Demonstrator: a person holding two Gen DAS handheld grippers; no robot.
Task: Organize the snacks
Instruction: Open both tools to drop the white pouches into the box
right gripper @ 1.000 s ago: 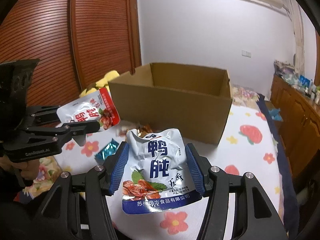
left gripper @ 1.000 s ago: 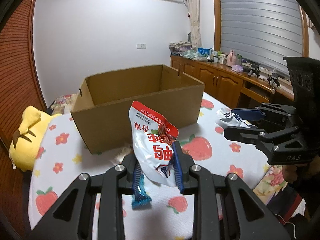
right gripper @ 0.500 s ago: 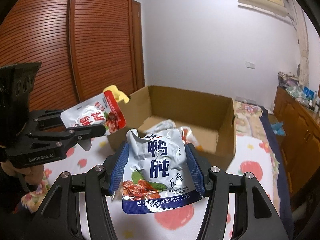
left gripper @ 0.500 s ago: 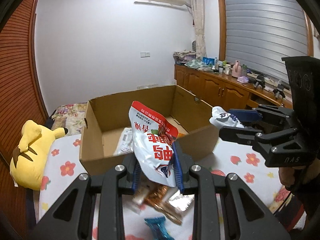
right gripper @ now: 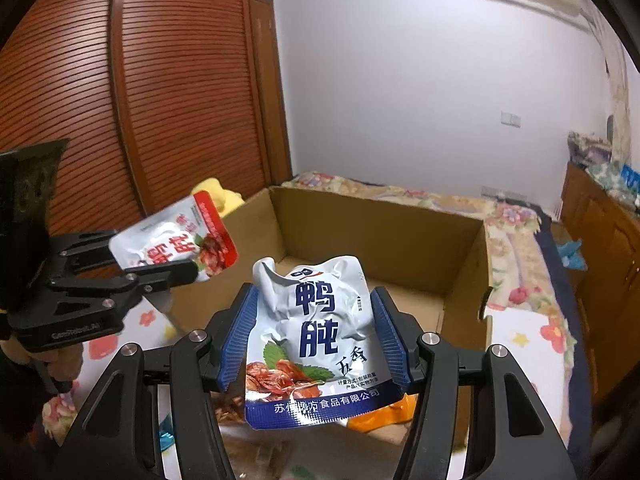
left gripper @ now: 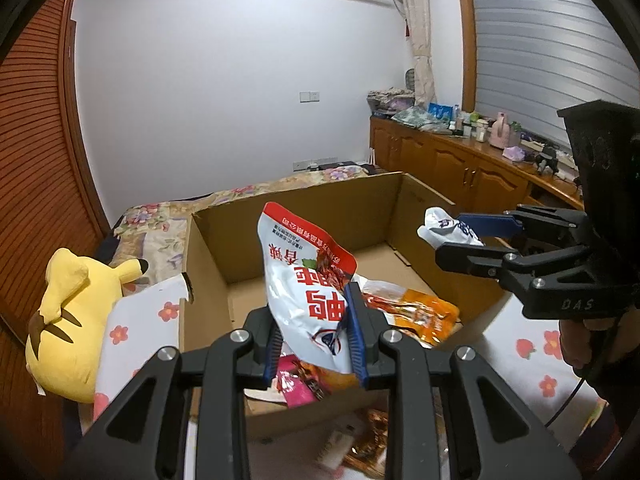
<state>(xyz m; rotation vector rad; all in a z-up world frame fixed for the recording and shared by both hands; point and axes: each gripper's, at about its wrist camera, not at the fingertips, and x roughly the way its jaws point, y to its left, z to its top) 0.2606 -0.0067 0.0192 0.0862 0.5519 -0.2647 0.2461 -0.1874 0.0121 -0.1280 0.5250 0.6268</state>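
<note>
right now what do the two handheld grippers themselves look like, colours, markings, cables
Both are matte black linkage frames with silver pivot bolts and ribbed blue pads on the fingers. The left gripper carries pale "GenRobot.AI" lettering on its side in the right wrist view. The right gripper shows embossed letters on its side and a thin black cable trailing under its handle in the left wrist view.

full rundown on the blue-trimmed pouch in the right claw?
The blue-trimmed pouch is a glossy, crinkled white foil-like packet with large blue characters, a food picture with green leaves and a blue bottom band. It stands upright, label towards the camera, pinched by its side edges in the right claw, above the cardboard box.
</note>
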